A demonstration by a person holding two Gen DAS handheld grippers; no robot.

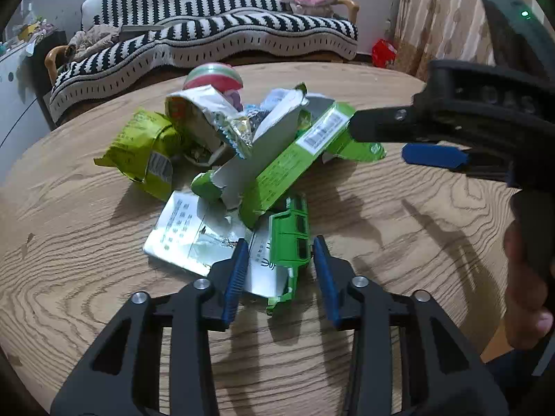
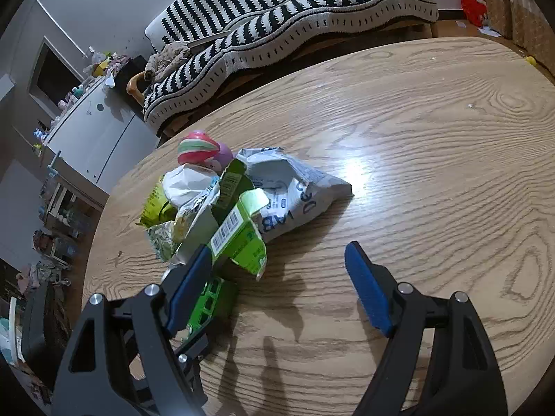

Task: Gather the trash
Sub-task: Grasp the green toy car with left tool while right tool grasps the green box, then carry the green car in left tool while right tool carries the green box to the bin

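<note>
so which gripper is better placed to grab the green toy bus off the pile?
Left. The left gripper already straddles the green toy bus, a pad on each side, though whether they press on it is unclear. The right gripper stands wide open over bare table beside the pile.

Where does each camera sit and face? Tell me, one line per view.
Left wrist: on the left claw, facing down at the trash pile; right claw and a hand show at right.
Right wrist: on the right claw, facing down, trash pile at its left; only its own fingers show clearly.
Shared: trash pile, green toy bus, striped sofa.
</note>
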